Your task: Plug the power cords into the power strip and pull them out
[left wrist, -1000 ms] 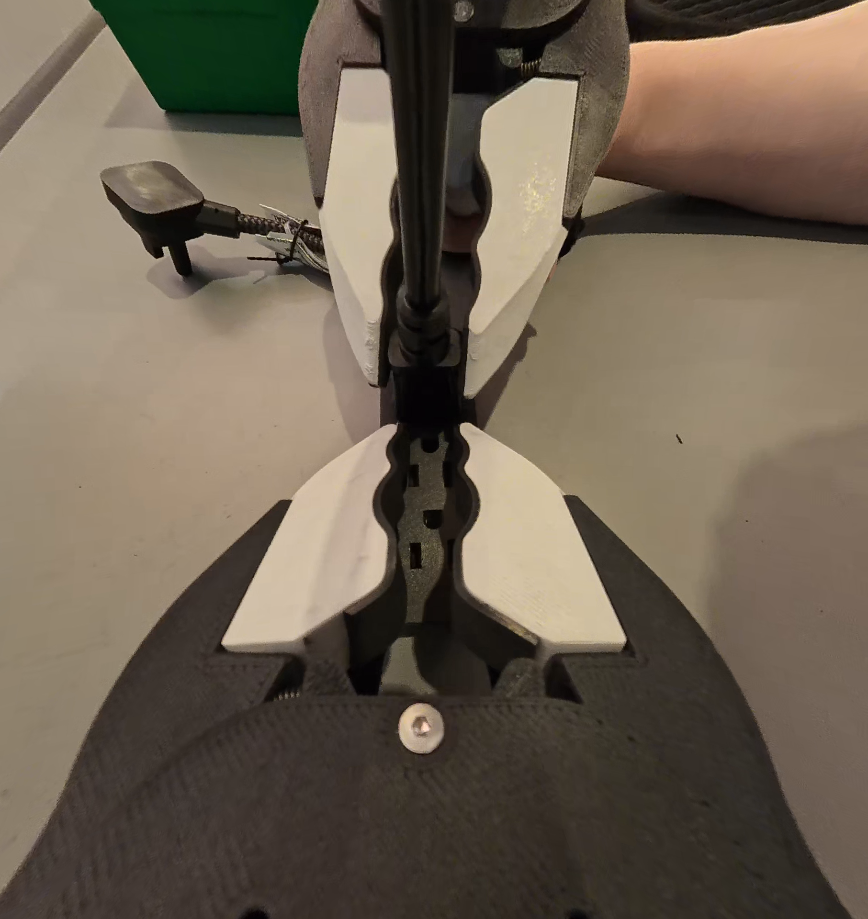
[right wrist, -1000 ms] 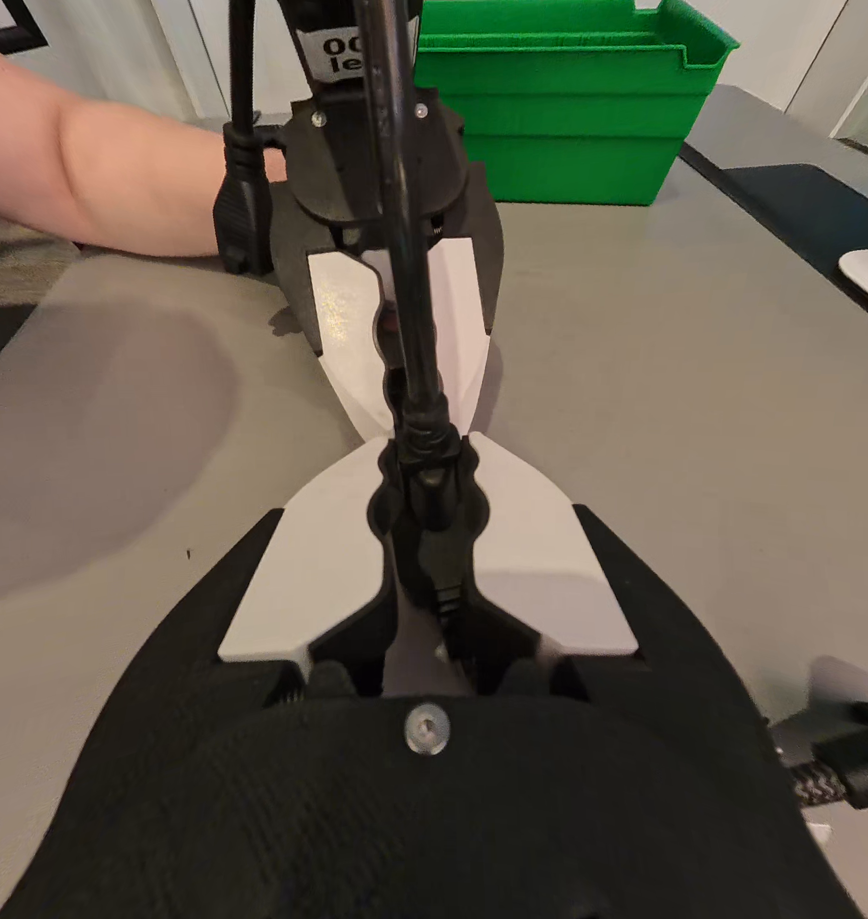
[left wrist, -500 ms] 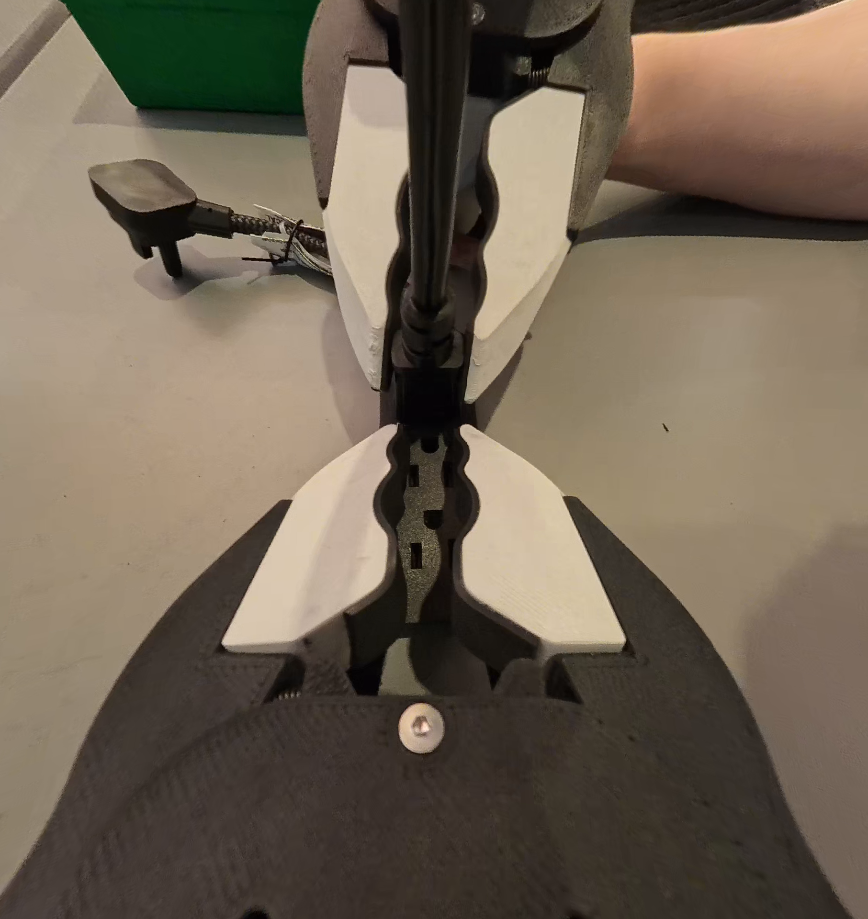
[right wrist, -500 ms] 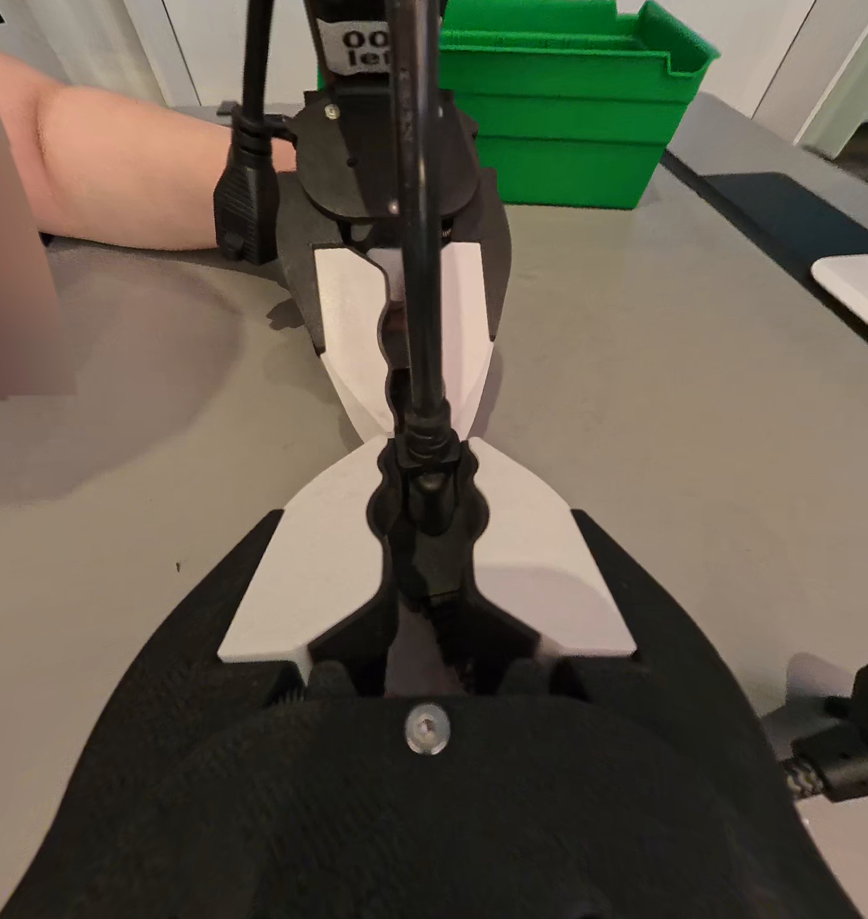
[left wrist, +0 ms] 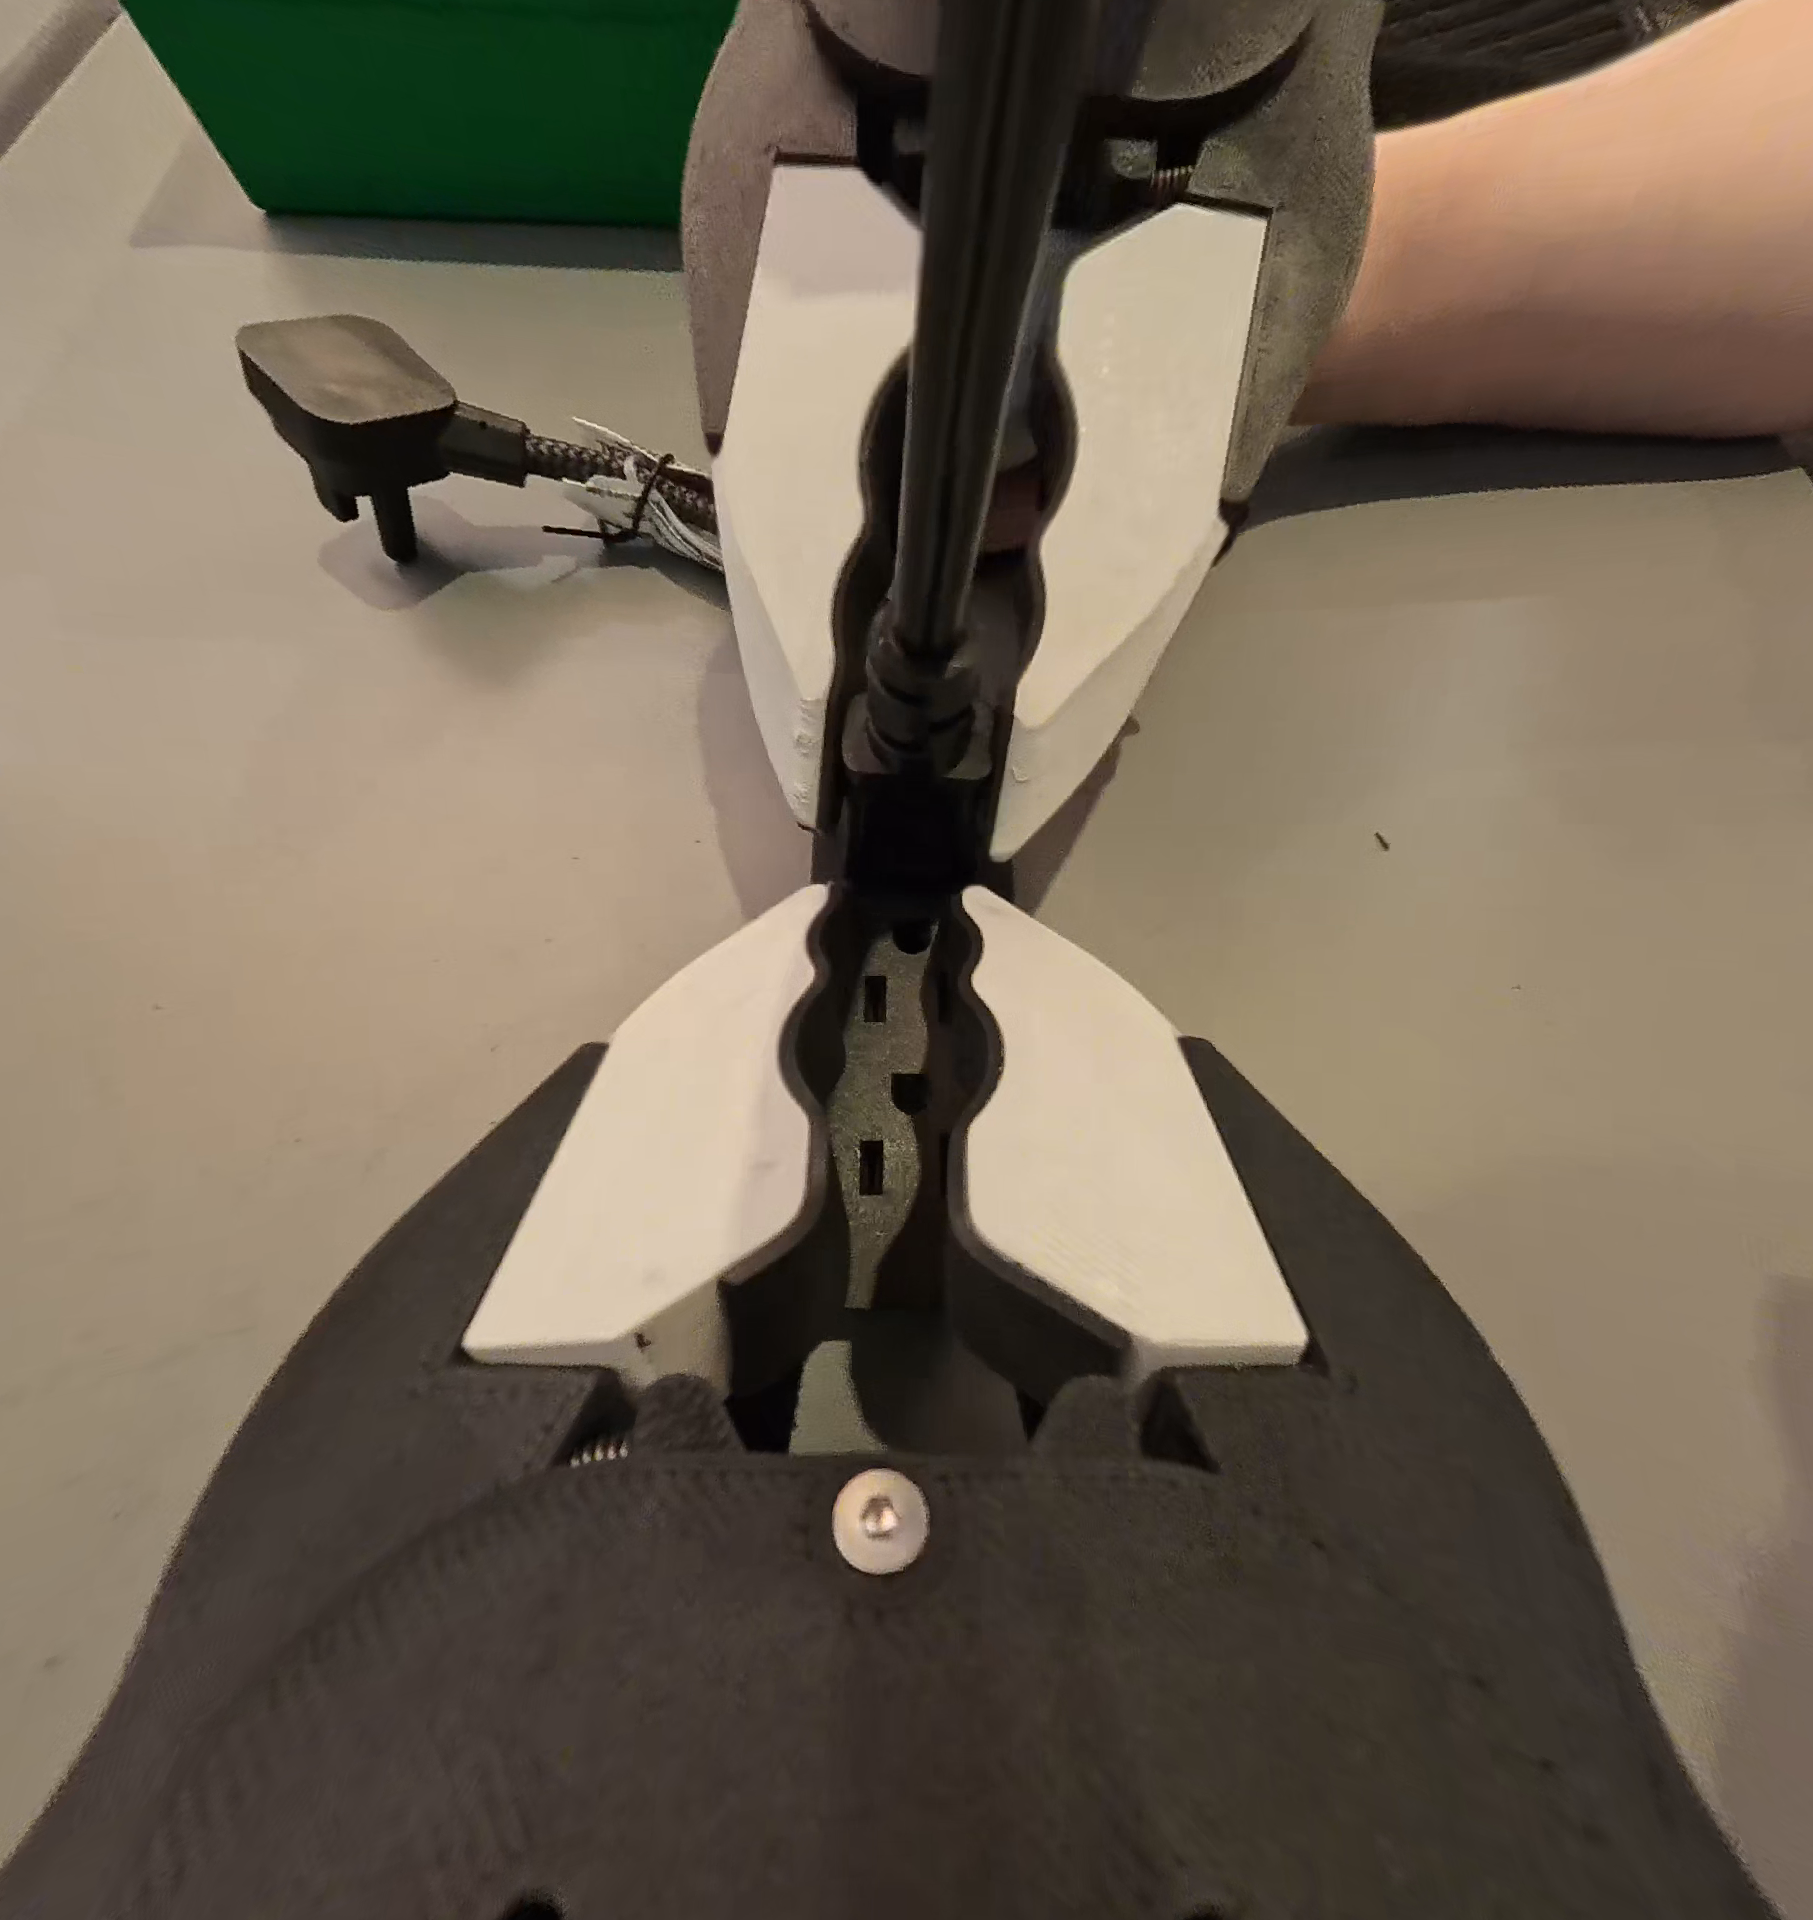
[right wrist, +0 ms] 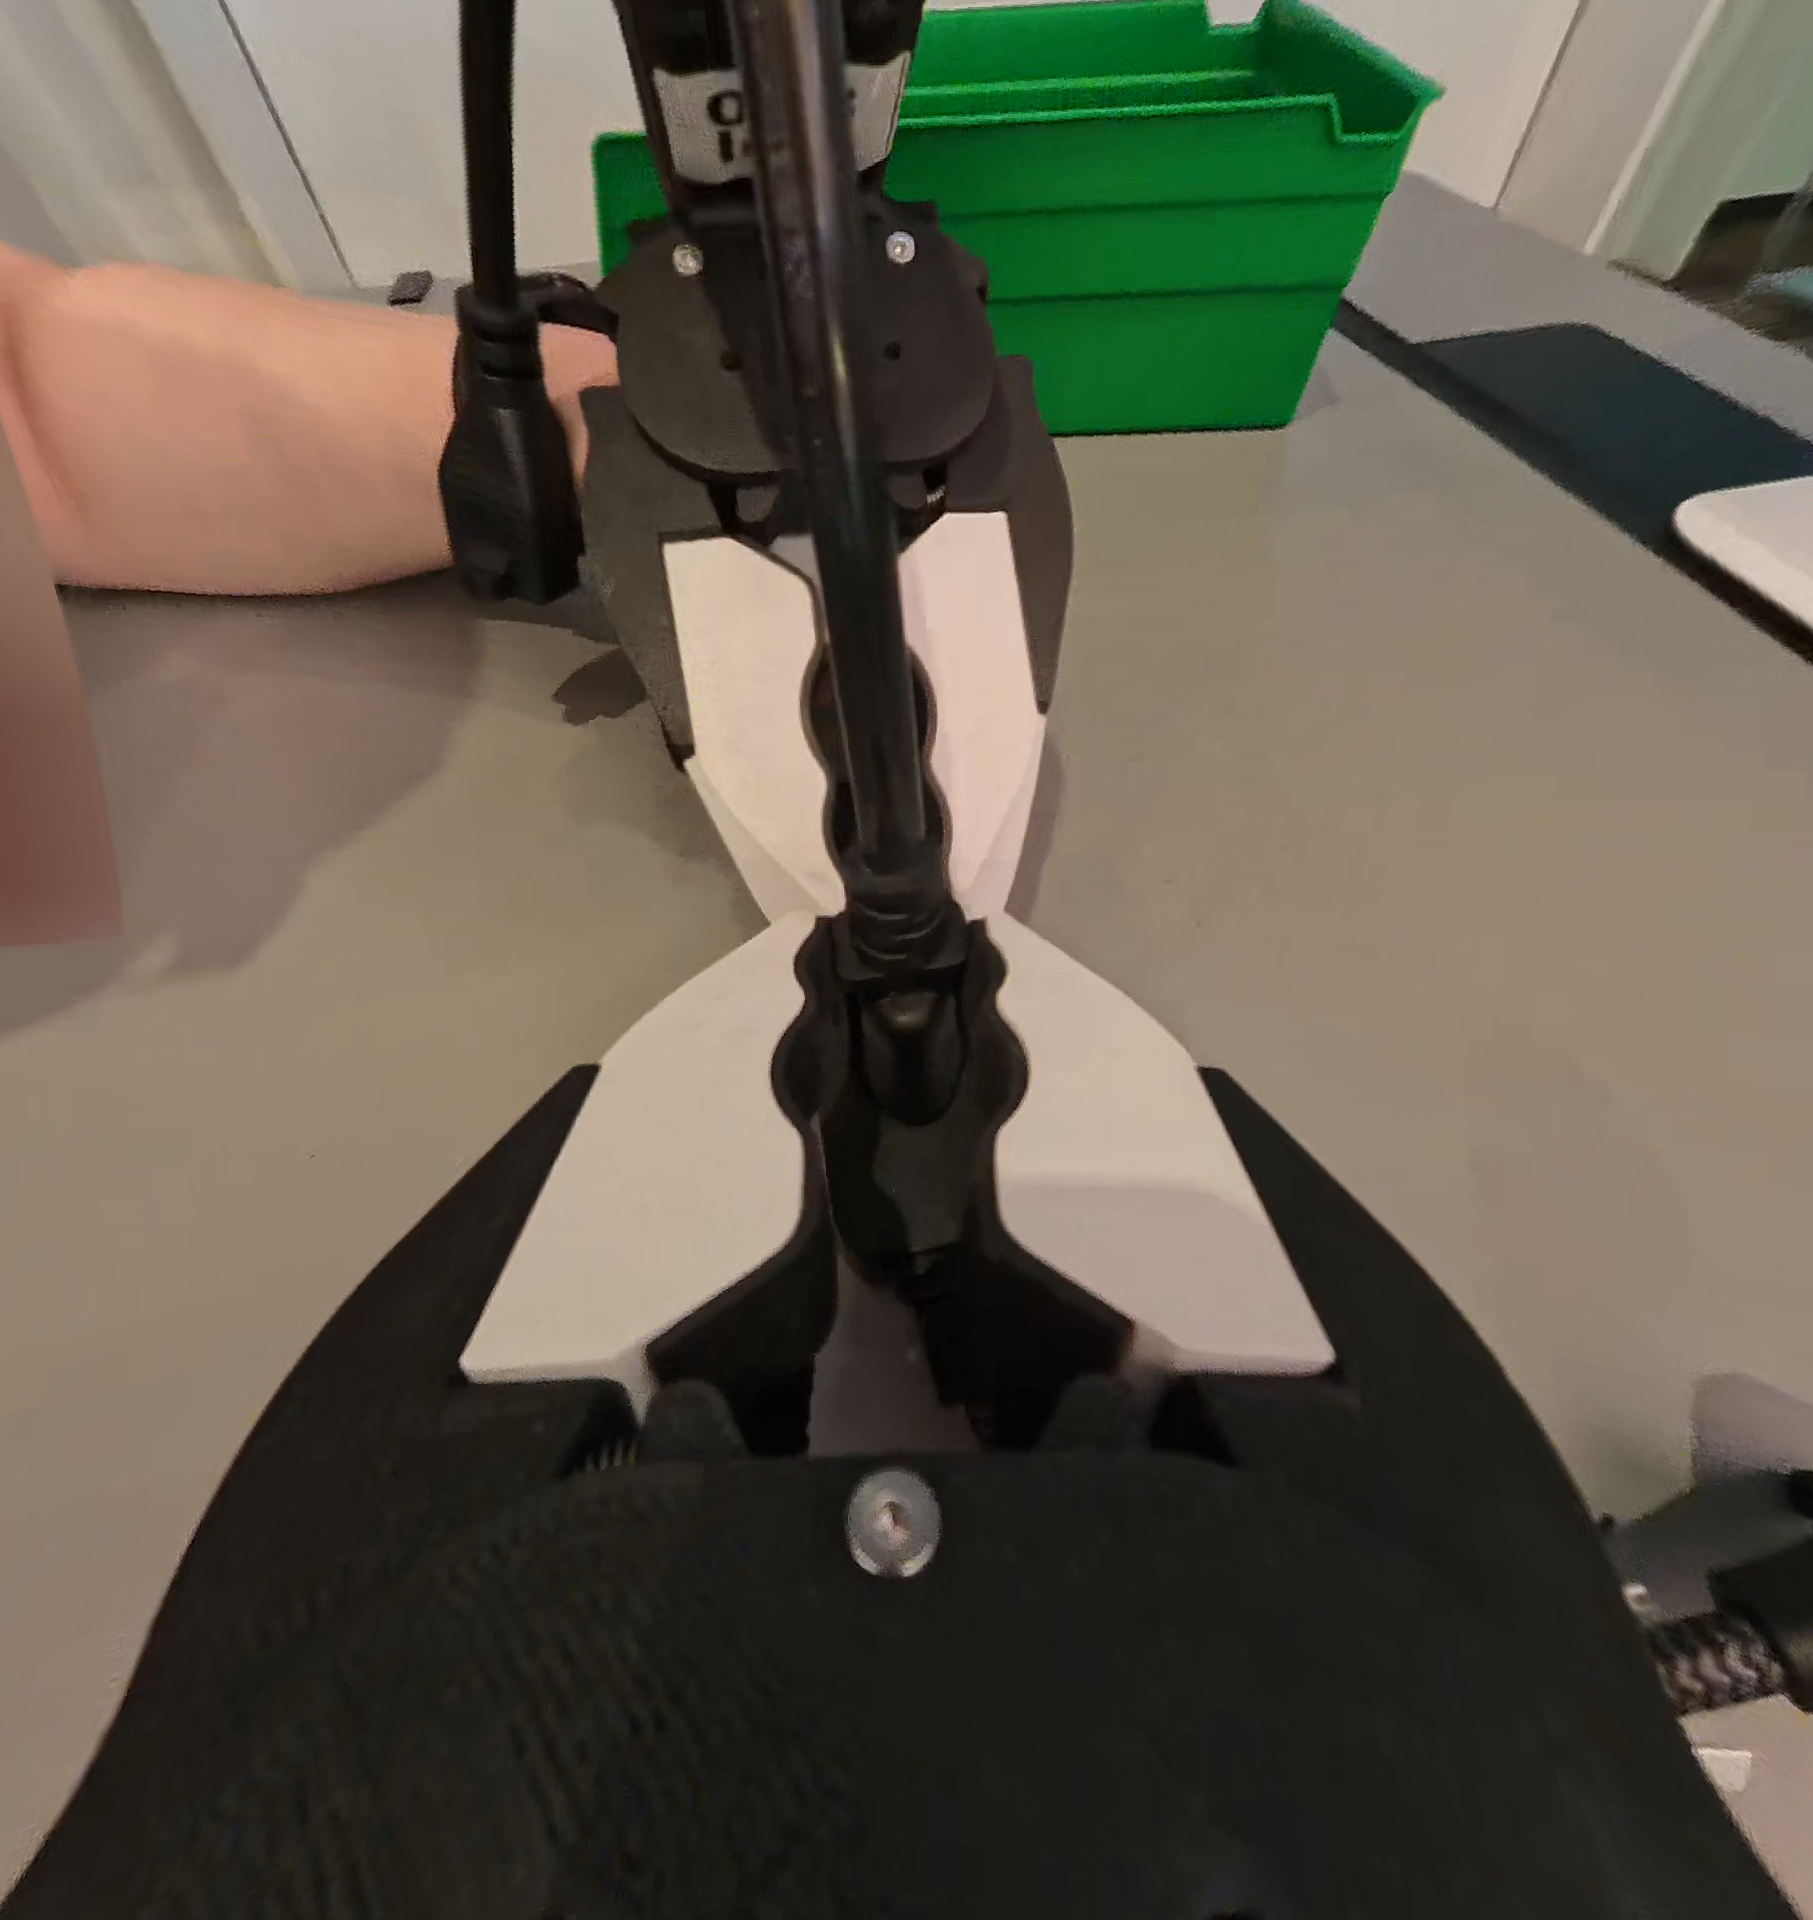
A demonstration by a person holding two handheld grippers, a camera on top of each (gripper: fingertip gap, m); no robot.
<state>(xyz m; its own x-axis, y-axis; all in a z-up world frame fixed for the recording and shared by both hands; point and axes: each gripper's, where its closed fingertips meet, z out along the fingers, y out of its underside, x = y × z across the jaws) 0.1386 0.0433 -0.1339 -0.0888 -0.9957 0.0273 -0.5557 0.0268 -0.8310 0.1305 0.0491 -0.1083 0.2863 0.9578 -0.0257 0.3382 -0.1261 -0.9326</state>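
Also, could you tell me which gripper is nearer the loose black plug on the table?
Right. The loose plug lies beside the right gripper, its braided cable passing behind it; the left gripper is farther off, opposite.

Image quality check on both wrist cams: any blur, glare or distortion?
Left wrist view: sharp, and the power strip sockets between the fingers read clearly; wide-angle stretch at the edges; soft shadows on the table. Right wrist view: slightly soft, with smear at the right edge near the braided cord; a mild sheen on the table; the plug stays readable.
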